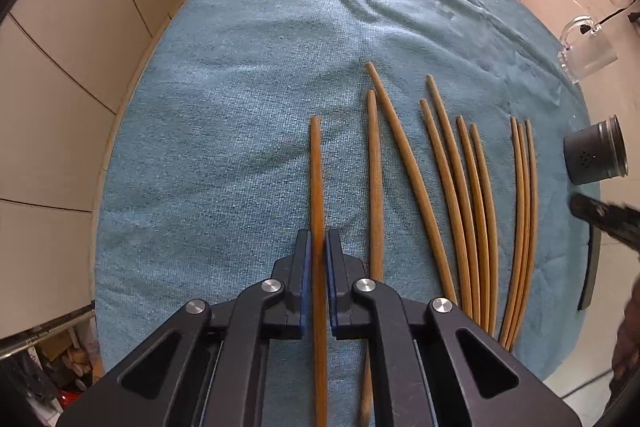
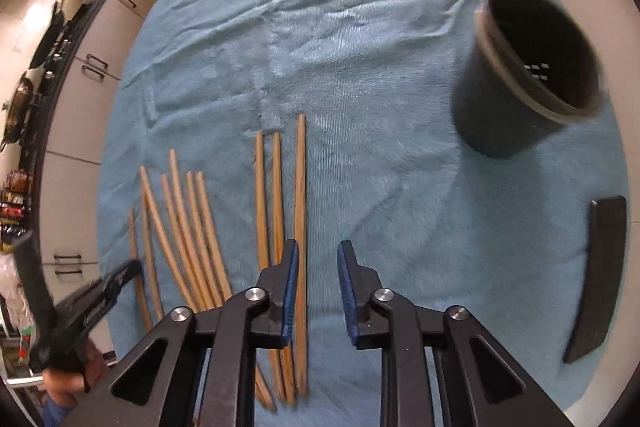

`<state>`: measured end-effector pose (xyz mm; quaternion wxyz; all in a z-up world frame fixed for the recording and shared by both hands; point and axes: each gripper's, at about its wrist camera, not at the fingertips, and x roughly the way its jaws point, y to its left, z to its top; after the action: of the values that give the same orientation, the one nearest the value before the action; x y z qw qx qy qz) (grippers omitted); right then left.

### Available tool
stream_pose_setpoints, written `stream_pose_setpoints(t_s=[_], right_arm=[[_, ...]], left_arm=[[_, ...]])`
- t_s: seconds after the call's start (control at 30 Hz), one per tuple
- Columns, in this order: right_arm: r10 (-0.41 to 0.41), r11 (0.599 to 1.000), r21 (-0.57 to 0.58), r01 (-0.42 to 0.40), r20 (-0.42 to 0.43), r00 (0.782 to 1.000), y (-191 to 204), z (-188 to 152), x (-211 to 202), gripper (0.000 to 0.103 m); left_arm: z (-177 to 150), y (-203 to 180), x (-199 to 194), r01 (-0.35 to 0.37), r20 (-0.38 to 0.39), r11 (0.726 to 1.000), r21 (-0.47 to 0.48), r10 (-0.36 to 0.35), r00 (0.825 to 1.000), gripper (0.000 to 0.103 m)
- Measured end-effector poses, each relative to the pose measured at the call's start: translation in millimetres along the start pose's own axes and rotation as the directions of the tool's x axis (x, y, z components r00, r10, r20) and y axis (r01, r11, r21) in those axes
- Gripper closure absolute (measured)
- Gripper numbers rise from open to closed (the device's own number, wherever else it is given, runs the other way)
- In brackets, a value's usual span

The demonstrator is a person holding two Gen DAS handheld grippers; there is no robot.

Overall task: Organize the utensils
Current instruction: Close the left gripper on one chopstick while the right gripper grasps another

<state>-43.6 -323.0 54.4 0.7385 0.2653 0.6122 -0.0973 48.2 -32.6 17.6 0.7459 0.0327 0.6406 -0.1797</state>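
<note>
Across the blue towel [image 1: 224, 131], chopsticks [image 1: 476, 219]; cabinets [image 1: 60, 27] beyond.

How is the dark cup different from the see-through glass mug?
The dark cup is opaque, dark grey; the glass mug is clear, so you can see through it.
The glass mug has a handle; the dark cup shows none.
The dark cup has small holes in its bottom; none show in the glass mug.
The dark cup stands on the blue towel; the glass mug sits at its far edge.
Both are empty.
</note>
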Motion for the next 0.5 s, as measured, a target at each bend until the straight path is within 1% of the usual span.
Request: stream_pose_setpoints(t_s=[0.23, 0.43, 0.5], right_arm=[[-0.067, 0.998, -0.001, 0.067, -0.031, 0.997, 10, 29, 32, 0.083], [-0.09, 0.996, -0.016, 0.089, -0.052, 0.995, 19, 37, 49, 0.085], [-0.109, 0.994, -0.036, 0.108, -0.041, 0.993, 23, 39, 52, 0.085]], left_arm=[[0, 6, -2, 0.014, -0.015, 1.0, -0.004, -0.014, 1.0, 0.096], [7, 3, 0, 0.016, -0.019, 1.0, 0.006, -0.016, 1.0, 0.096], [6, 1, -2, 0.008, -0.013, 1.0, 0.02, -0.008, 1.0, 0.096]])
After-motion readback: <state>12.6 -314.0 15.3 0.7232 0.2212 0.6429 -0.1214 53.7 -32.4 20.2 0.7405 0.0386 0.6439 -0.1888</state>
